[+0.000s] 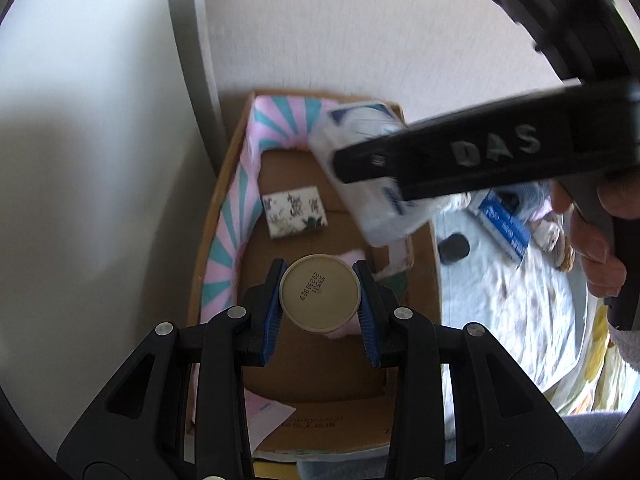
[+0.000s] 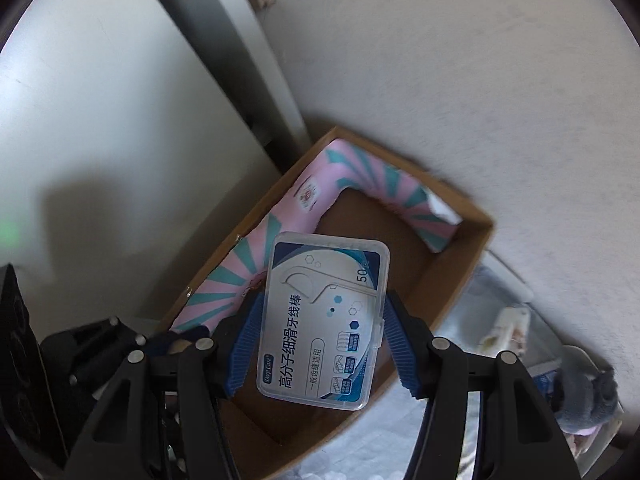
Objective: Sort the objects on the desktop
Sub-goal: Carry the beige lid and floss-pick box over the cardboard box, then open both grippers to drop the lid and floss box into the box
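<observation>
My left gripper (image 1: 320, 295) is shut on a round beige-capped container (image 1: 320, 290) with a printed date code, held above the open cardboard box (image 1: 424, 280). My right gripper (image 2: 320, 334) is shut on a clear plastic floss-pick case (image 2: 324, 322) with a blue and white label, held over the same box (image 2: 452, 280). In the left wrist view the right gripper's black body (image 1: 480, 148) crosses the upper right with the floss-pick case (image 1: 372, 208) below it. A small patterned white box (image 1: 295, 216) lies on the box floor.
A pink and teal striped liner (image 1: 236, 216) folds along the box's left and far walls; it shows in the right wrist view (image 2: 360, 176) too. A white wall stands behind. Right of the box, a light cloth (image 1: 520, 312) holds a blue packet (image 1: 504, 224) and a black cap (image 1: 454, 248).
</observation>
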The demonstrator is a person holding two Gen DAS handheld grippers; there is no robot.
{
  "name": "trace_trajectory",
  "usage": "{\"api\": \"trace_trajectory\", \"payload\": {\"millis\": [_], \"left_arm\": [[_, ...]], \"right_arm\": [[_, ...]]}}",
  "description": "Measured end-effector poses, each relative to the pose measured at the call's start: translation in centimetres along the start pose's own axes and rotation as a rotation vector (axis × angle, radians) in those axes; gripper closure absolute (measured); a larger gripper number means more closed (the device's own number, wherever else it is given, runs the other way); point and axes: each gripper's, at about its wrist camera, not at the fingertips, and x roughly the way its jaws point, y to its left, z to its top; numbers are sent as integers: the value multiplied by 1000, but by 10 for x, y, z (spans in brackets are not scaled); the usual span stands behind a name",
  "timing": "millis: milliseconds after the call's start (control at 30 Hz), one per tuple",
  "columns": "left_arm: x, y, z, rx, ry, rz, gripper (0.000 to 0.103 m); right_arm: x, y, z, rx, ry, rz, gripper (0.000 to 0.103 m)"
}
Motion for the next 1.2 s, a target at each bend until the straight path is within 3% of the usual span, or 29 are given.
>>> {"api": "trace_trajectory", "payload": {"millis": [233,700,867,900,933,967,1000,1200], "left_arm": [[17,2,-3,-9,55,-25,73],[31,-2,-7,15,105,2,73],[35,-2,-9,6,126,-10,71],[36,-3,-9,7,132,-14,67],[37,-4,-9,10,141,-14,62],[38,-4,-9,12,151,-2,35],[39,-6,-9,16,157,20,2],[38,-12,-15,46,118,47,0]], "right_arm": [[26,-2,0,-6,49,-7,48],[38,-13,-3,44,75,41,48],[45,-9,-1,34,96,5,44],[50,-7,5,33,98,-10,41],[51,-6,5,33,93,-28,29],[54,-3,5,39,86,-36,19],[53,-5,5,54,79,-41,17],[43,-12,4,124,58,-35,16]]}}
